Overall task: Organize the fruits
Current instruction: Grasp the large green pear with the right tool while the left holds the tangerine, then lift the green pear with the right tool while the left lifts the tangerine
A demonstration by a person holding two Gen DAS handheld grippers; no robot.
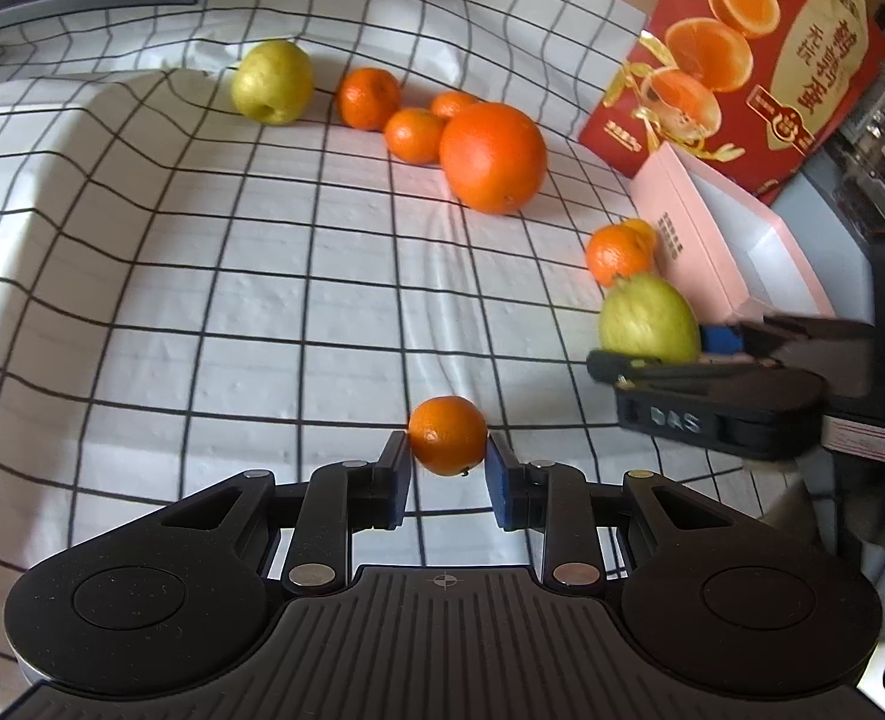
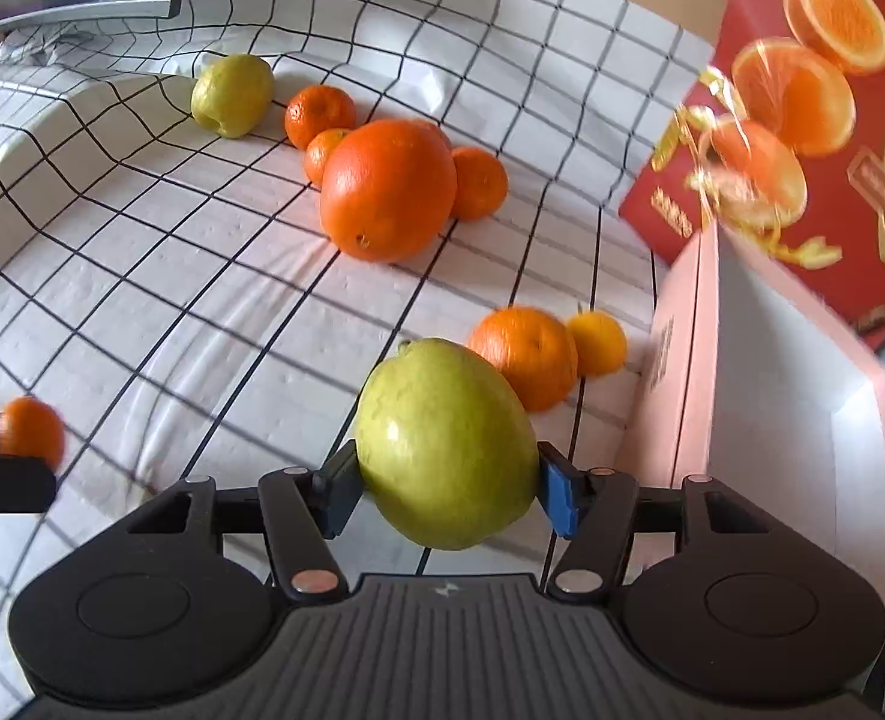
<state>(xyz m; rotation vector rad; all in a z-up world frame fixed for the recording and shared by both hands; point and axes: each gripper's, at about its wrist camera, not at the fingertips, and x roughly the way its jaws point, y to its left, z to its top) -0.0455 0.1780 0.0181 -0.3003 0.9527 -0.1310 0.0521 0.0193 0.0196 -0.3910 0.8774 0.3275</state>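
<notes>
Up close, the left gripper [image 1: 447,463] is clenched on a small mandarin [image 1: 447,434], blue pads against its sides. Just to its right, the right gripper [image 2: 447,483] clasps a green guava [image 2: 446,443], both pads touching. Beyond lie two mandarins [image 2: 529,356] beside the open pink box [image 2: 682,360], then a big orange [image 2: 388,189] ringed by small ones, and a second guava [image 2: 232,94] farthest off, all on the checked cloth [image 2: 202,312].
</notes>
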